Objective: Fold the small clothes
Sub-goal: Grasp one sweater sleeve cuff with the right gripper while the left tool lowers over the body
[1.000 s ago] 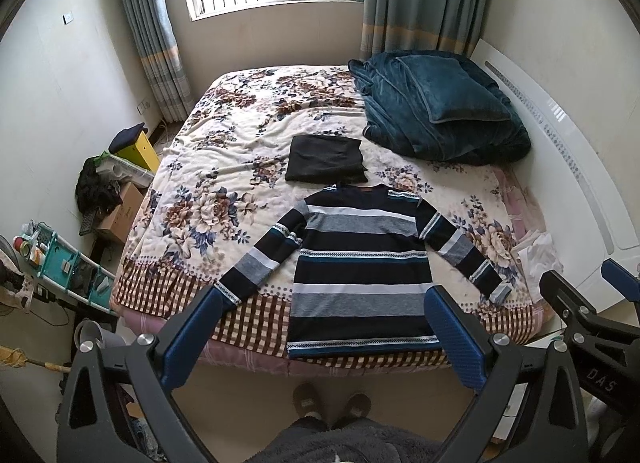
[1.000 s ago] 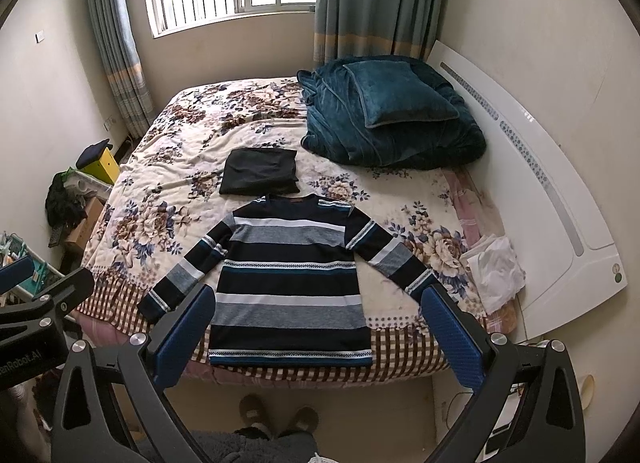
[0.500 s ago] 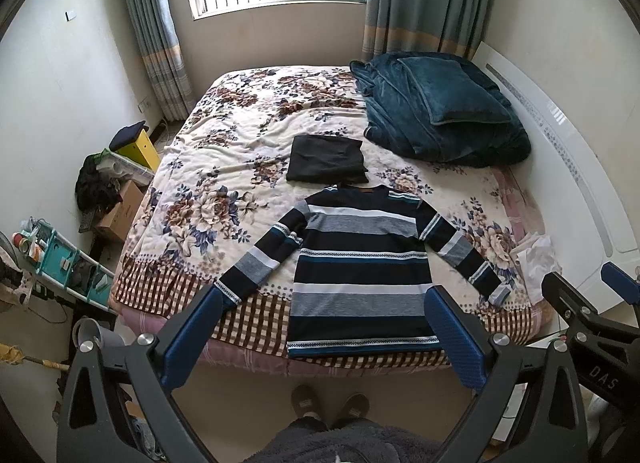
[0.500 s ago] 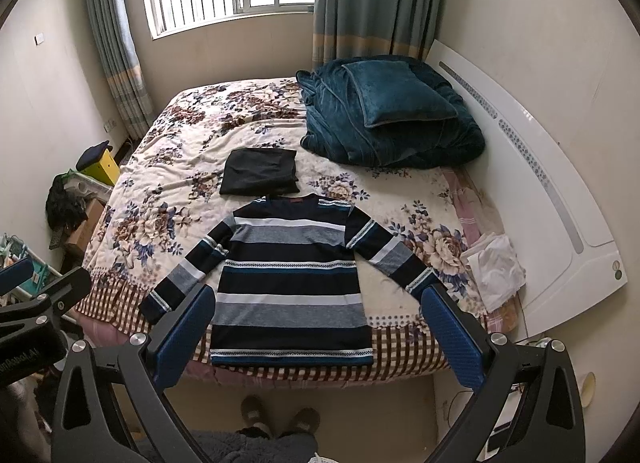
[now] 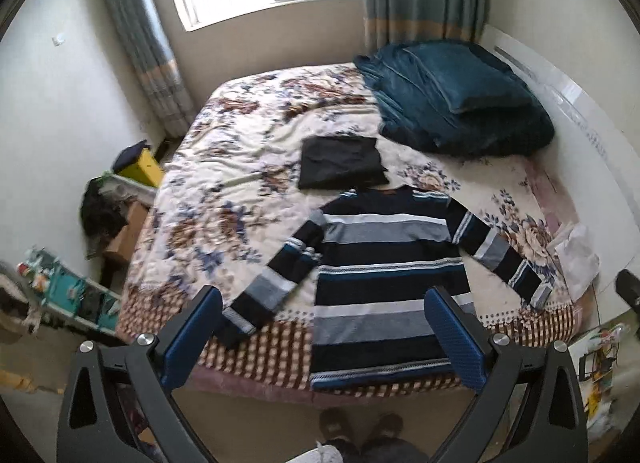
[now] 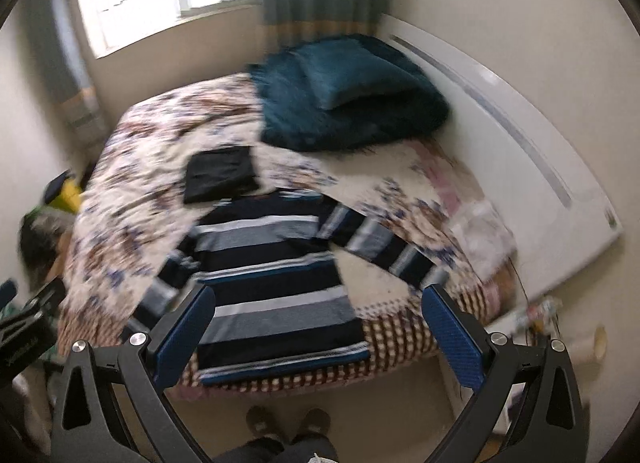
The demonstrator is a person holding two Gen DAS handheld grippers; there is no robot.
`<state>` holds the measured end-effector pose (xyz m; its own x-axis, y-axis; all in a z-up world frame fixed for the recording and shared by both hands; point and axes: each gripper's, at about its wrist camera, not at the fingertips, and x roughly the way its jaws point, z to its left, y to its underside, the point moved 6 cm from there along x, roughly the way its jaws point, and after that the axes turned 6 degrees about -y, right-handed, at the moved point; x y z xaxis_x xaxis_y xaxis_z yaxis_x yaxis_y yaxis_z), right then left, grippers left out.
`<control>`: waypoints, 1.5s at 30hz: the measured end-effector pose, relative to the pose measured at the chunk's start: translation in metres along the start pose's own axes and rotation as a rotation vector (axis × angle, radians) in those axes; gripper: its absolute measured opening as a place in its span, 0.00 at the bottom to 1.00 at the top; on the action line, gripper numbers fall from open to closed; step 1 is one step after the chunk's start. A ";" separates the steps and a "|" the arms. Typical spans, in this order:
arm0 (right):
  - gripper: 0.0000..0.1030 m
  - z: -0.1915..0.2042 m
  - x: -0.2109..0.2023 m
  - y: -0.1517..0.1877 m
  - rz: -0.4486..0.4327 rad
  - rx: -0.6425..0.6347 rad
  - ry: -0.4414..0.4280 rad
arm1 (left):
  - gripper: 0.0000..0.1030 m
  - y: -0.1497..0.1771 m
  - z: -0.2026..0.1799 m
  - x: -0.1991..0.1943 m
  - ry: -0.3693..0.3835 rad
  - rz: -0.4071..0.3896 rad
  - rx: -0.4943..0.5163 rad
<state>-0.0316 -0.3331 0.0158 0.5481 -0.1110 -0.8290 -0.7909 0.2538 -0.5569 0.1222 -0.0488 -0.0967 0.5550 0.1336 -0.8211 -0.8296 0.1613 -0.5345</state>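
Both grippers, left (image 5: pixel 324 333) and right (image 6: pixel 318 329), hang above the bed's near edge with blue-padded jaws spread wide, holding nothing. Centre frame, the navy, grey and white striped knit sweater (image 5: pixel 384 279) lies flat on the floral bedspread (image 5: pixel 224 191), sleeves out. At left, a teal plastic crate (image 5: pixel 76 295) holds blurred clutter.

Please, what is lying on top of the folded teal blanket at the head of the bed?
A teal pillow lies on the teal blanket, beside the white headboard. Whatever is under the blanket is covered and cannot be seen.

Striped sweater (image 5: pixel 384 283) flat on bed (sleeves spread), folded dark garment (image 5: pixel 340 162) beyond
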 end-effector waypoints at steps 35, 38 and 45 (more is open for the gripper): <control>0.98 -0.443 0.609 0.225 0.258 1.536 0.104 | 1.00 0.089 -0.267 0.470 -0.001 0.412 0.101; 0.87 -0.452 0.612 0.228 0.145 1.575 0.159 | 1.00 0.095 -0.268 0.473 0.017 0.421 0.093; 0.13 -0.441 0.616 0.196 0.096 1.424 0.268 | 1.00 0.101 -0.235 0.467 0.030 0.425 0.043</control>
<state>0.0310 -0.7750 -0.6266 0.3174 -0.1709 -0.9328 0.2021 0.9732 -0.1095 0.2830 -0.1997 -0.5815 0.1617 0.1688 -0.9723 -0.9805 0.1389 -0.1389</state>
